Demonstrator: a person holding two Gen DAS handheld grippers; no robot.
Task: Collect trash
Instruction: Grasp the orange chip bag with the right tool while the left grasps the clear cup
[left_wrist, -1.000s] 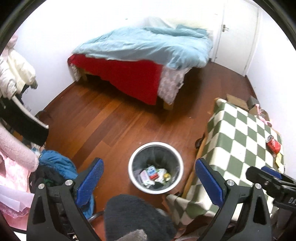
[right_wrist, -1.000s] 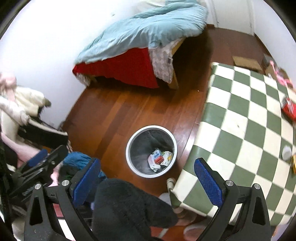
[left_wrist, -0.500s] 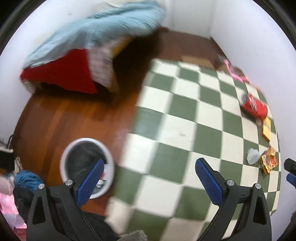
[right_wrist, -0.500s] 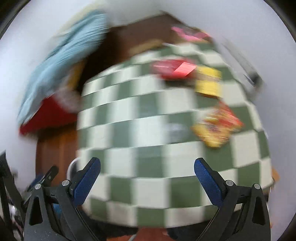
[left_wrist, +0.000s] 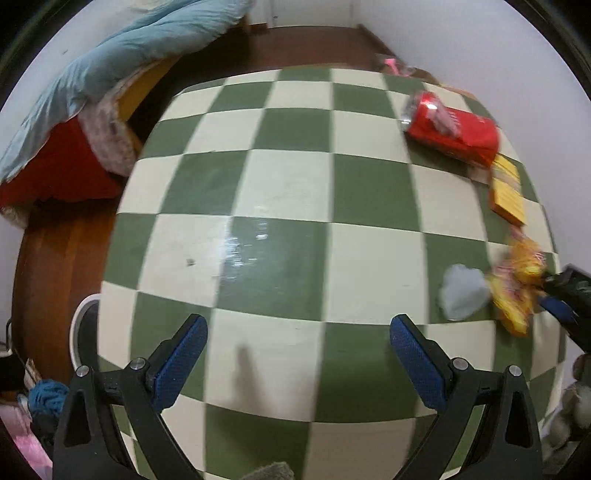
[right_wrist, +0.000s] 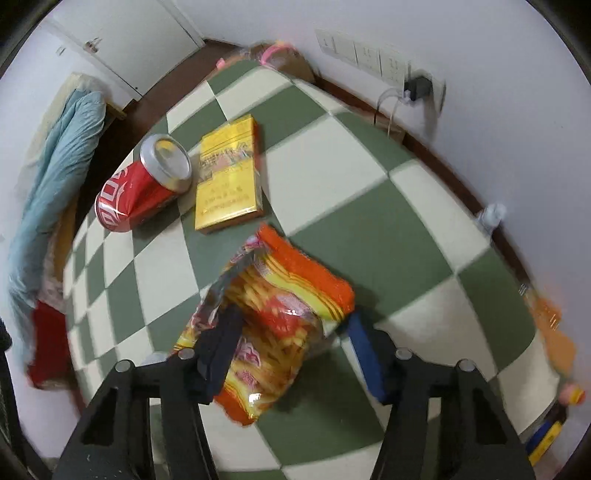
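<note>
A yellow and orange snack wrapper (right_wrist: 280, 314) lies on the green and white checkered table (right_wrist: 369, 236). My right gripper (right_wrist: 291, 347) is open with a finger on each side of the wrapper, low over the table; it also shows in the left wrist view (left_wrist: 561, 295). Beyond the wrapper lie a yellow box (right_wrist: 229, 177) and a crushed red can (right_wrist: 140, 184). In the left wrist view the can (left_wrist: 450, 129), the box (left_wrist: 508, 192), the wrapper (left_wrist: 517, 288) and a crumpled white tissue (left_wrist: 461, 291) sit along the right side. My left gripper (left_wrist: 295, 354) is open and empty above the table's middle.
The white-rimmed trash bin (left_wrist: 83, 332) stands on the wooden floor past the table's left edge. A bed with a blue duvet (left_wrist: 122, 62) is at the far left. Wall sockets with a plugged charger (right_wrist: 415, 86) are behind the table. Small items (right_wrist: 554, 406) sit at the right edge.
Both grippers have swung from above the bin on the floor to over the table. My right gripper has come down around the snack wrapper. My left gripper hovers over the table's middle.
</note>
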